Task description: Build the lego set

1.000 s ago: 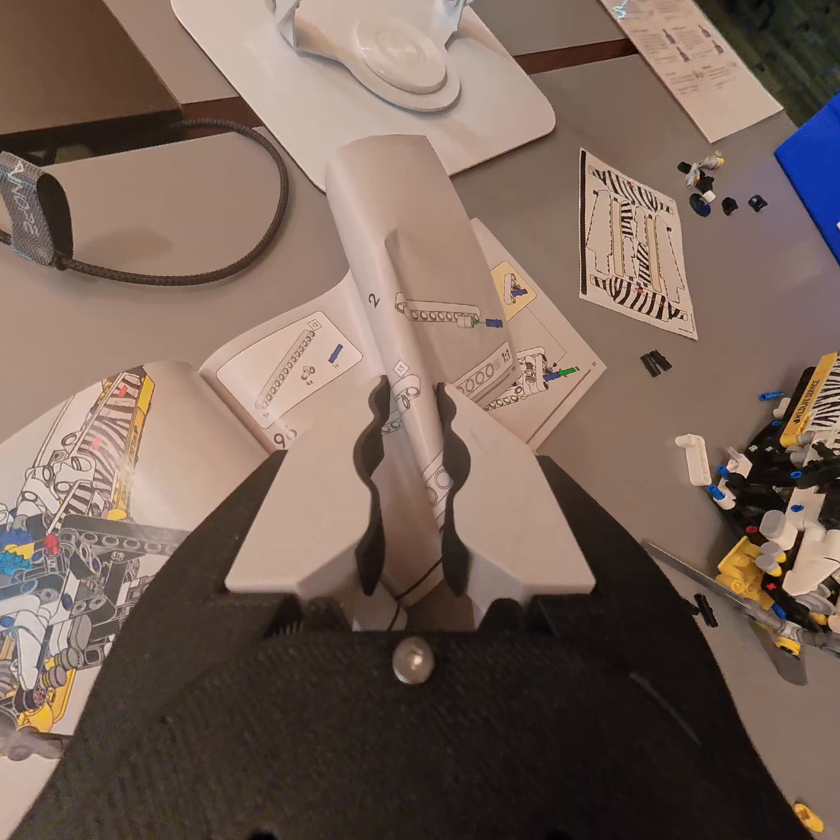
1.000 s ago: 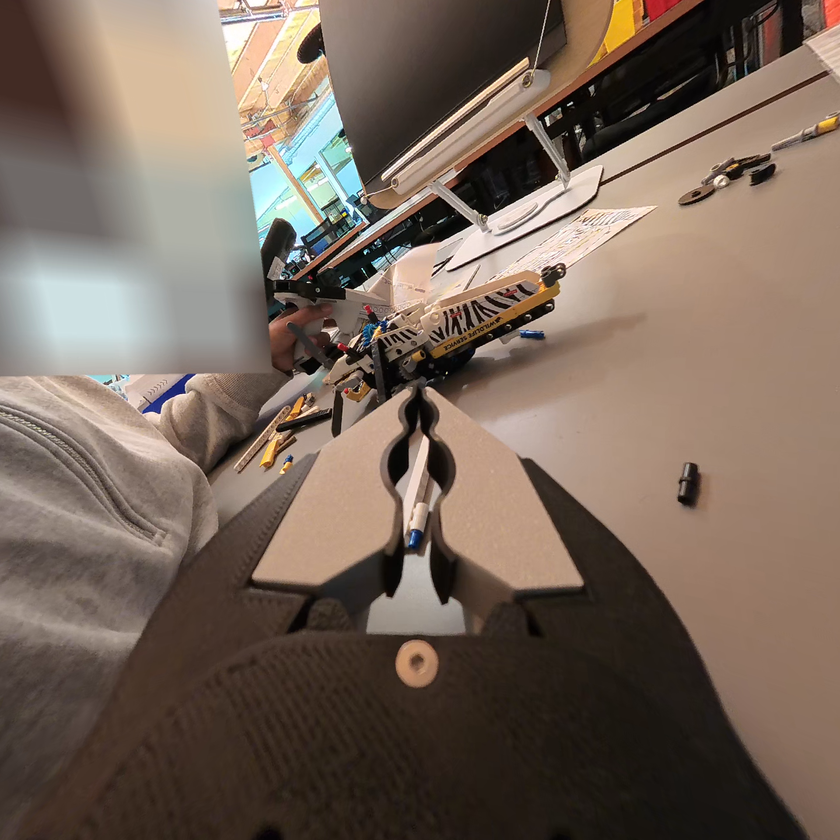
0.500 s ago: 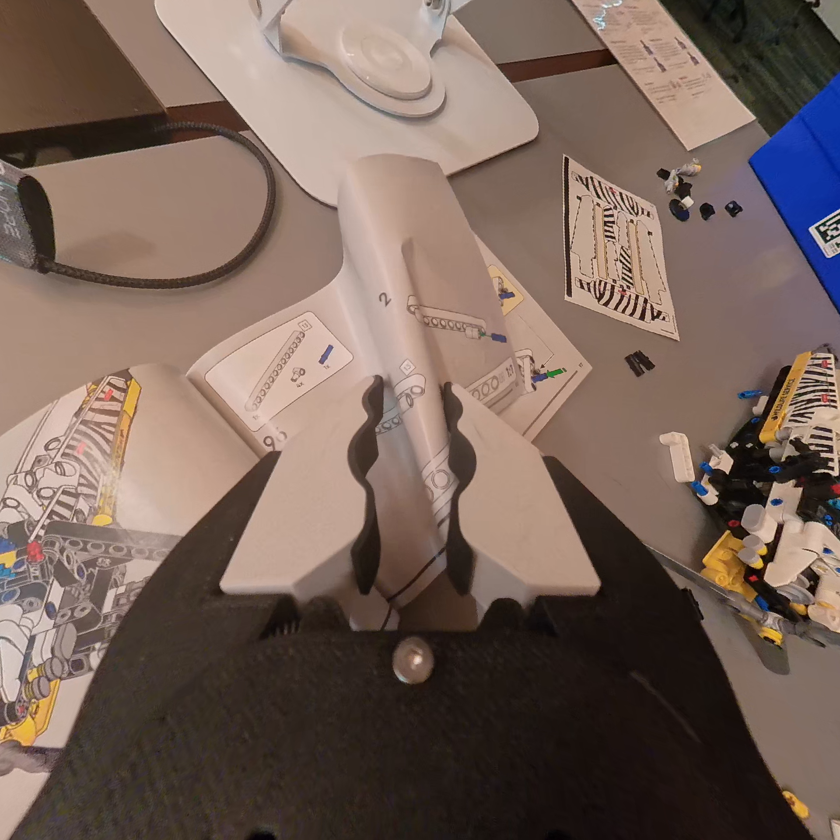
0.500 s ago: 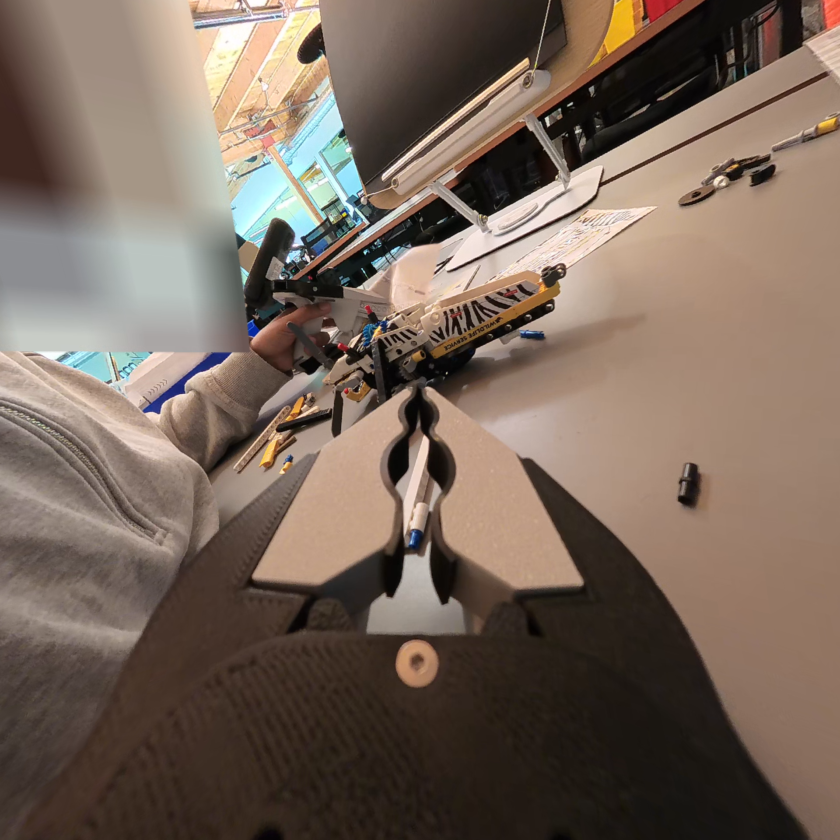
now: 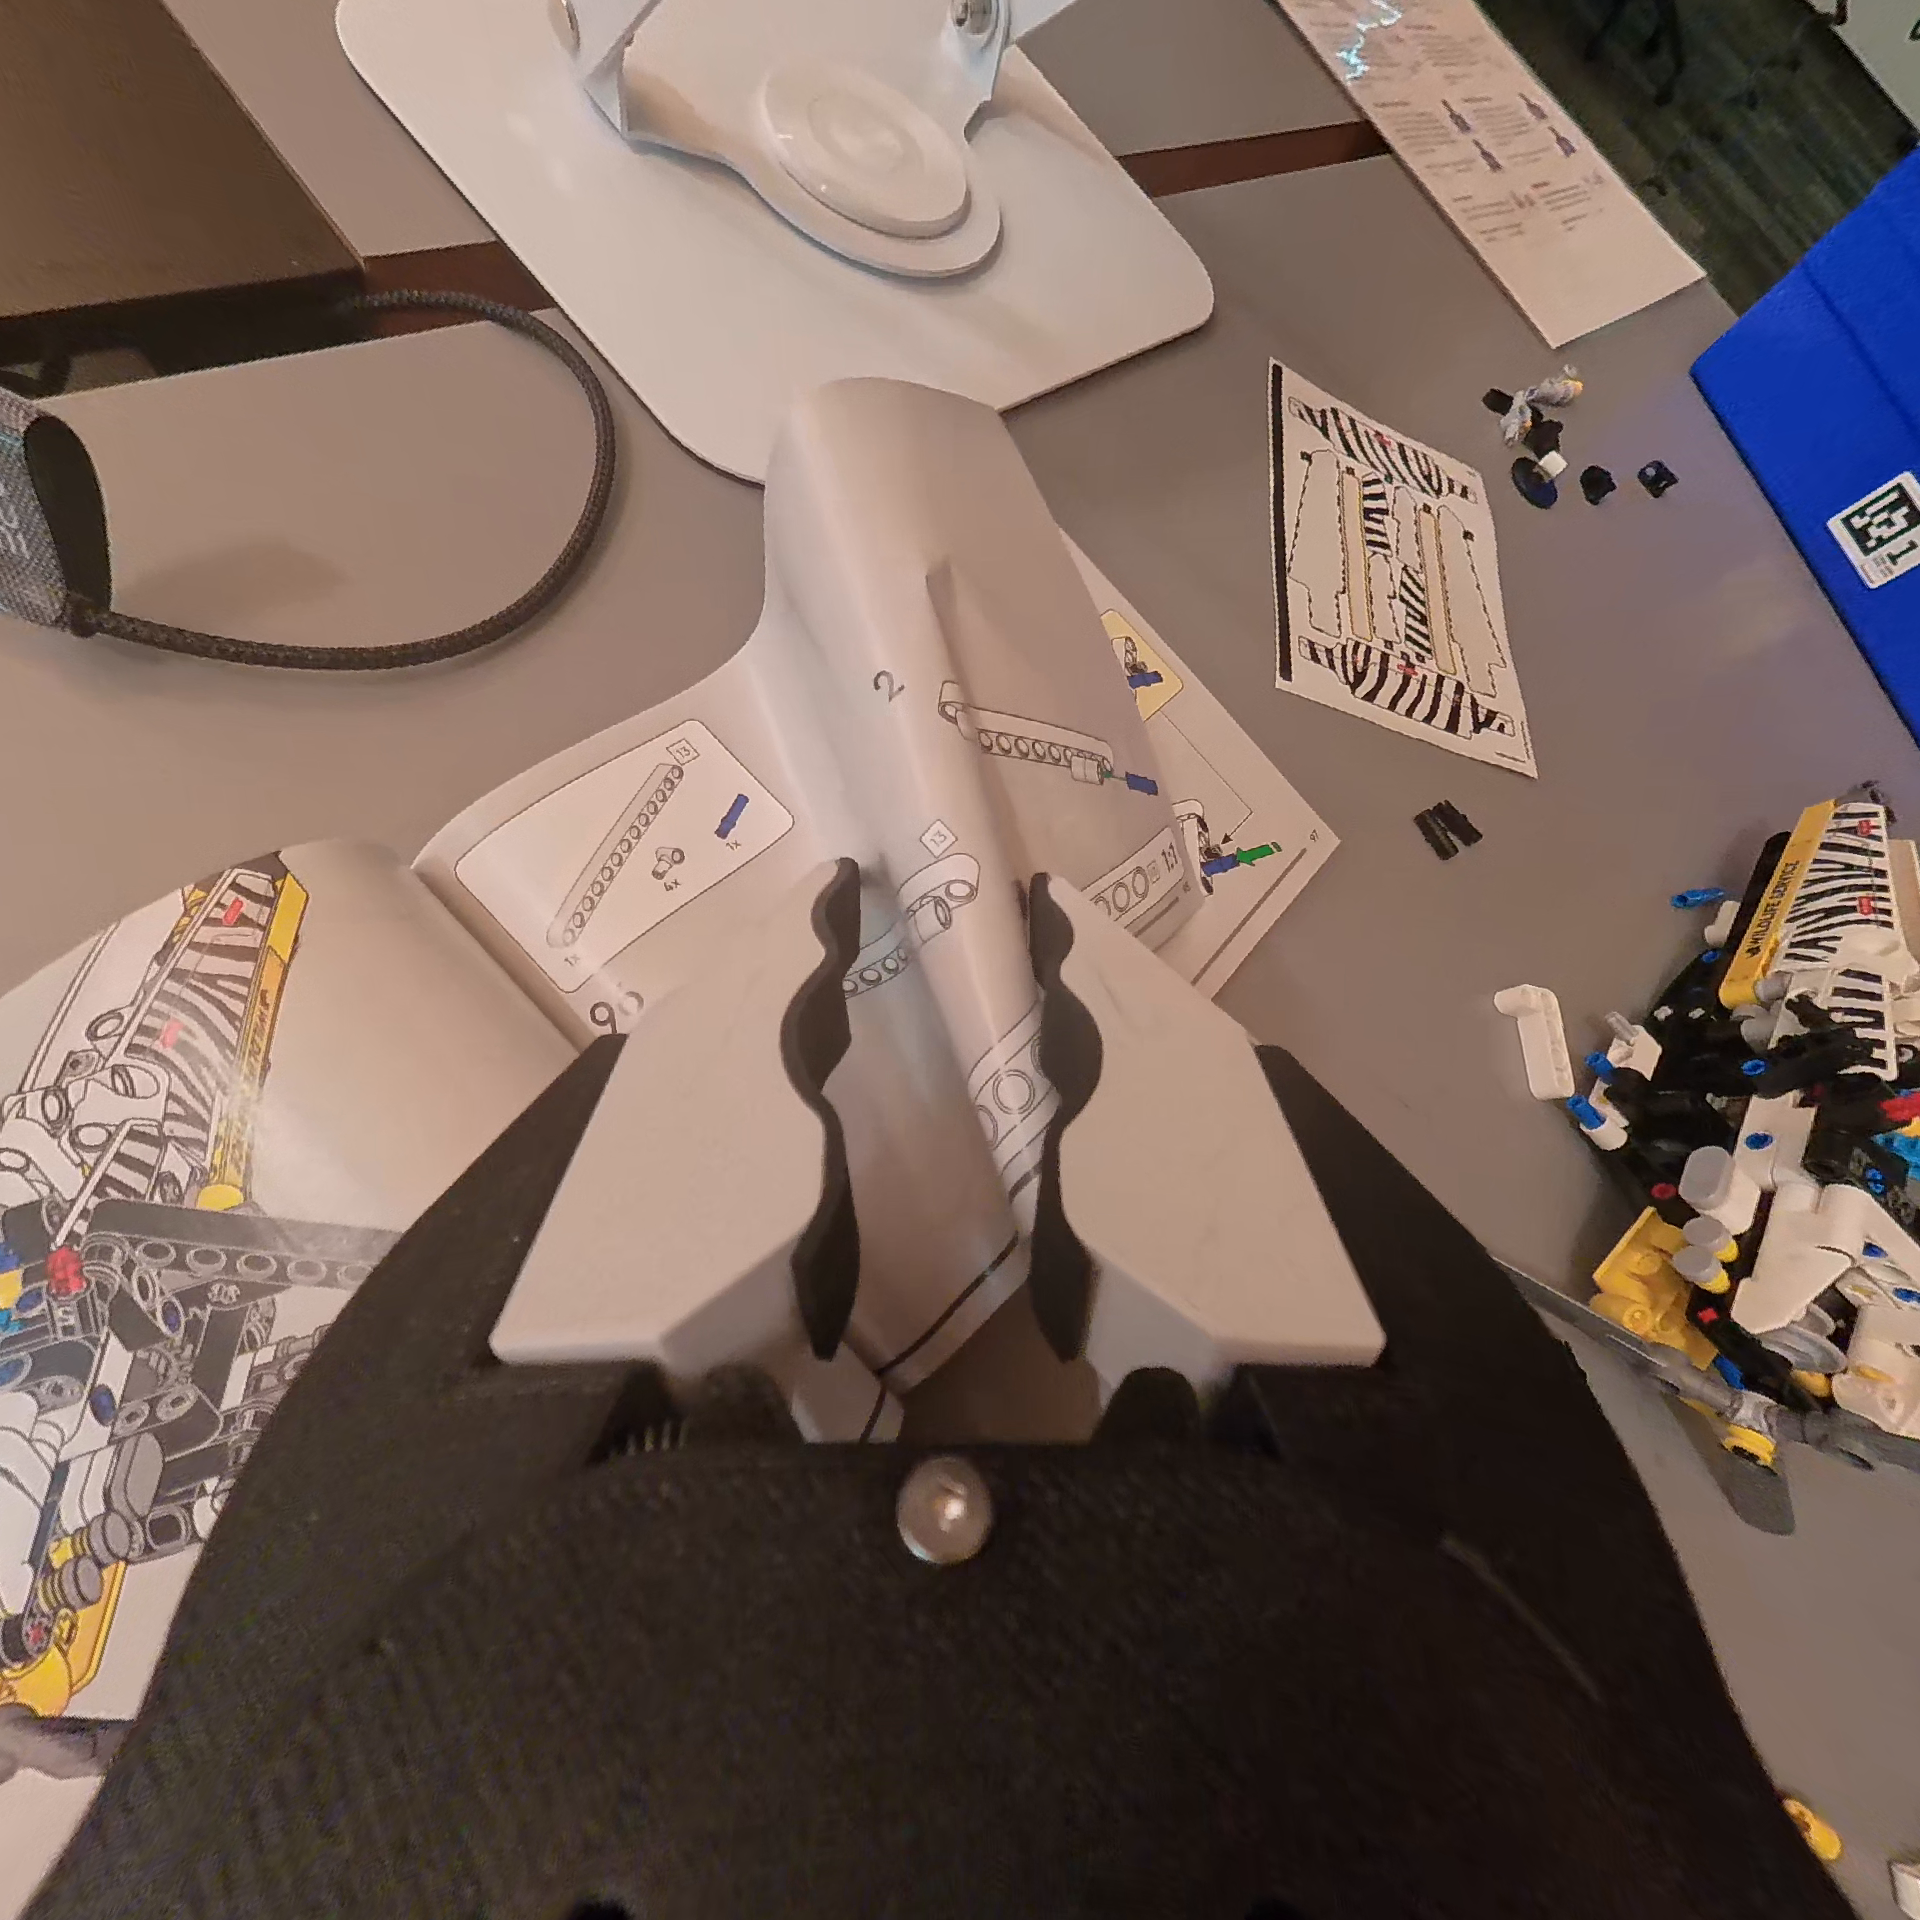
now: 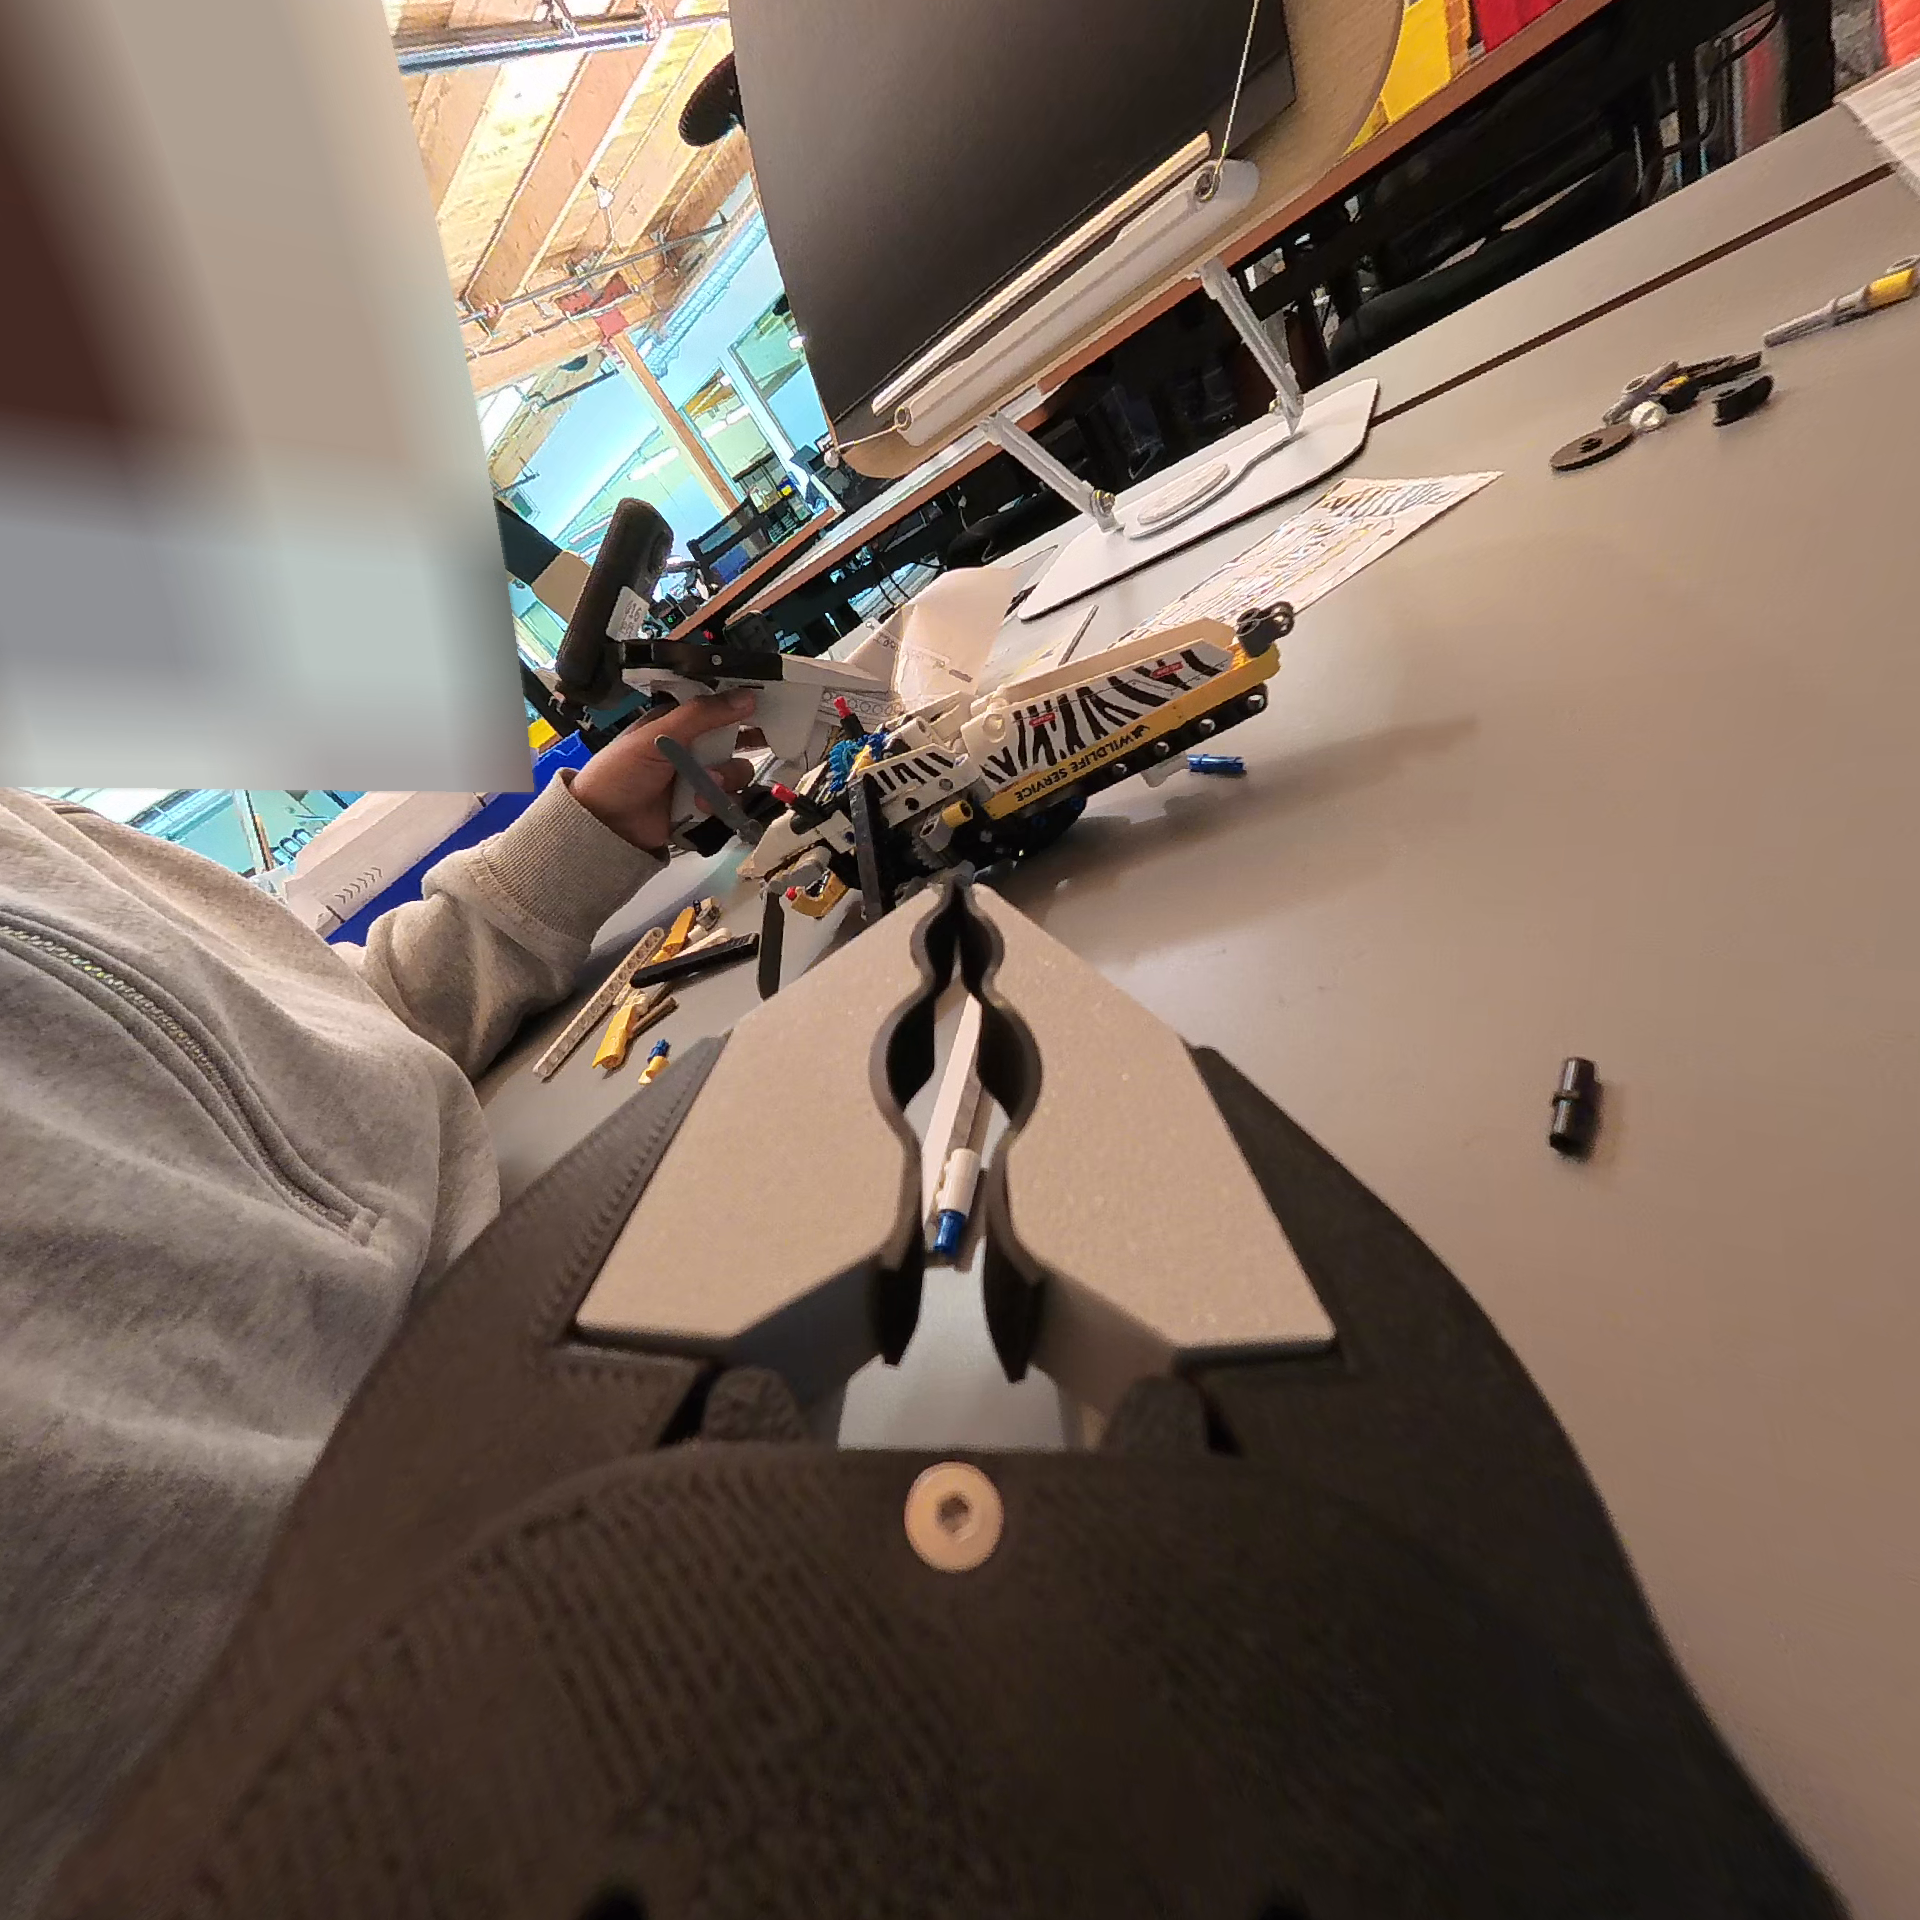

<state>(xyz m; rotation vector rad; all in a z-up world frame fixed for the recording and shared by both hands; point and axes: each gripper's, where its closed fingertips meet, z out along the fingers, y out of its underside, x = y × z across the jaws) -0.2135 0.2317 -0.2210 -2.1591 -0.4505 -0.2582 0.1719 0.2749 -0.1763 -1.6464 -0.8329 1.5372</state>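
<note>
Two claws differ: the right claw, closed on a white beam whose long axis points ahead at the lego model on the surface, is nearer than the left claw, half open around a lifted booklet page.

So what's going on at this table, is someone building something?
A person is building a lego model with hand-held tongs. The right tongs are shut on a thin white beam with a blue pin at its end. The left tongs are open around a raised page of the instruction booklet. The half-built zebra-striped vehicle sits on the grey table, loose parts scattered around it.
</note>
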